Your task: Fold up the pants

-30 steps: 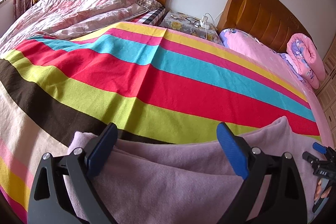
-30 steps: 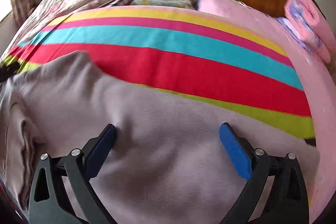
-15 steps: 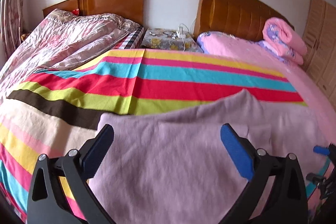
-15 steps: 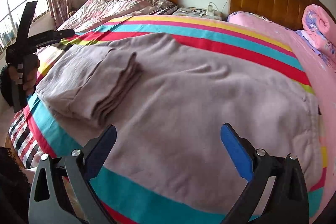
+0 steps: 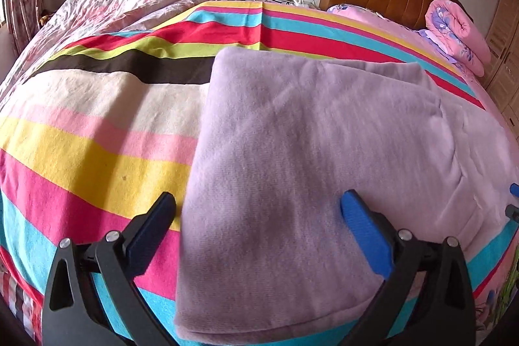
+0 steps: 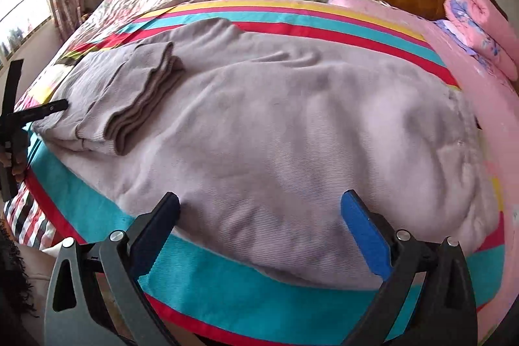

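Both grippers, left (image 5: 258, 218) and right (image 6: 259, 214), hover with jaws wide apart and empty above the near edge of the striped bed (image 5: 97, 125), where the folded lilac pants (image 6: 275, 125) lie flat beneath them.

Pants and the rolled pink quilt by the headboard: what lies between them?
Only bedding. In the right wrist view, striped sheet and pink cover separate the pants from the rolled quilt; nothing rests there.
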